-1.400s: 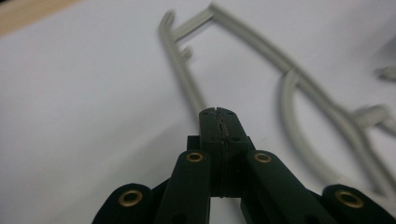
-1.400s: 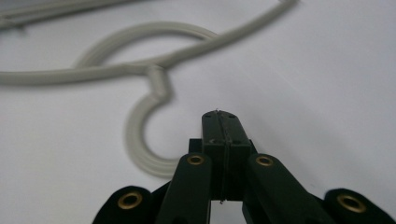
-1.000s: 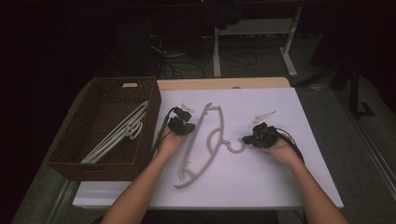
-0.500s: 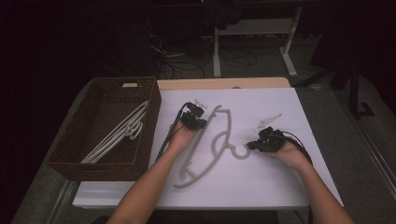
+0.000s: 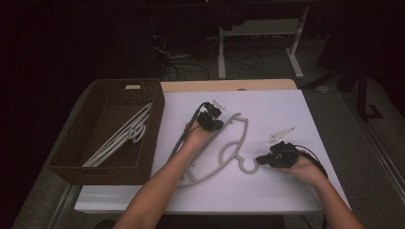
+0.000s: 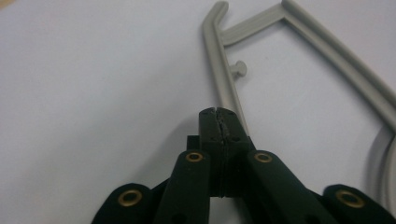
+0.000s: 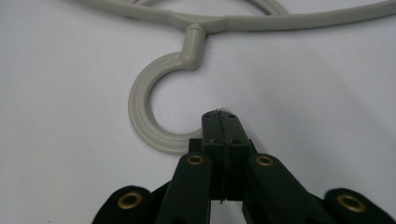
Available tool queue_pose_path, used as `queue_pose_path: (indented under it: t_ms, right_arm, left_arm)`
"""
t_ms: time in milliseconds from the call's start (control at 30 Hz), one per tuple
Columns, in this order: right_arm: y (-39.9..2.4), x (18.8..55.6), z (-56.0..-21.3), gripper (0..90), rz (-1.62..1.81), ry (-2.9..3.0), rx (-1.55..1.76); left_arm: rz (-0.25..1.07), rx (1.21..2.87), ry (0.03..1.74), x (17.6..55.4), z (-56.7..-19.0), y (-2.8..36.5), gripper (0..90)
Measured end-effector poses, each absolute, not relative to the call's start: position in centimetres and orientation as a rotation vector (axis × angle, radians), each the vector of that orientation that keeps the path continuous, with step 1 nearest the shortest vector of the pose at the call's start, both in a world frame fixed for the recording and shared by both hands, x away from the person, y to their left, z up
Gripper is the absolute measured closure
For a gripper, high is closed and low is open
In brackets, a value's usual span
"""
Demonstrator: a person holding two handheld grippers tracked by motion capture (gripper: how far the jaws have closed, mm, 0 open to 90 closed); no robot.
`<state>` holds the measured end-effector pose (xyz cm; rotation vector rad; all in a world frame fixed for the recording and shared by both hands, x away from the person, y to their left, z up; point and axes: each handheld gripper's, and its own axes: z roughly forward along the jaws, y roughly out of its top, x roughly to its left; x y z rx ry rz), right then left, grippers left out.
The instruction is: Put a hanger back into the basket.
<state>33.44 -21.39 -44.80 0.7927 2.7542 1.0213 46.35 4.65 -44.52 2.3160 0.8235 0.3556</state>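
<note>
One grey plastic hanger (image 5: 224, 152) lies flat on the white table (image 5: 296, 191): smooth, round-sectioned, curved hook. Your left gripper (image 5: 210, 120) pinches its arm end, jaws pressed together on it, just barely eased. Your right gripper (image 5: 265, 160) clamps the hook tip. Both hands sit farther from you than a second ago. Woven wicker basket (image 5: 71, 157) holds more white hangers (image 5: 122, 138).

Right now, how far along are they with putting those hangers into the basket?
Partly done, it seems. A few white hangers already lie in the wicker basket. One grey hanger lies on the white table. The left gripper sits shut at its arm, the right gripper shut at its hook; whether either grips it I cannot tell. Carrying it to the basket remains.
</note>
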Motion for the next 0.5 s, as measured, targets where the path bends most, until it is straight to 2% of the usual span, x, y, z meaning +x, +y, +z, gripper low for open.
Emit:
queue_pose_path:
  t_ms: [67,167,200,233,400,500]
  right_arm:
    - [-21.8,33.4,-44.3,87.1,1.051,2.719,0.808]
    - [-22.4,33.3,-43.5,79.0,1.112,2.669,0.85]
    - [-22.5,33.2,-43.3,73.4,1.129,2.653,0.855]
    - [-22.5,33.2,-43.3,73.4,1.129,2.653,0.855]
    - [-22.8,32.9,-42.2,48.8,1.18,2.539,0.937]
    - [-22.7,32.7,-41.9,40.1,1.188,2.49,0.989]
  left_arm:
    - [0.344,2.316,0.794,45.9,-43.7,5.1,83.5]
    - [0.329,2.306,0.738,44.9,-42.2,6.1,77.6]
    - [0.315,2.301,0.724,44.5,-41.8,6.4,74.9]
    - [0.315,2.301,0.724,44.5,-41.8,6.4,72.3]
    - [0.246,2.296,0.625,41.1,-40.1,8.8,60.3]
    - [0.234,2.294,0.598,39.9,-40.1,9.6,55.7]
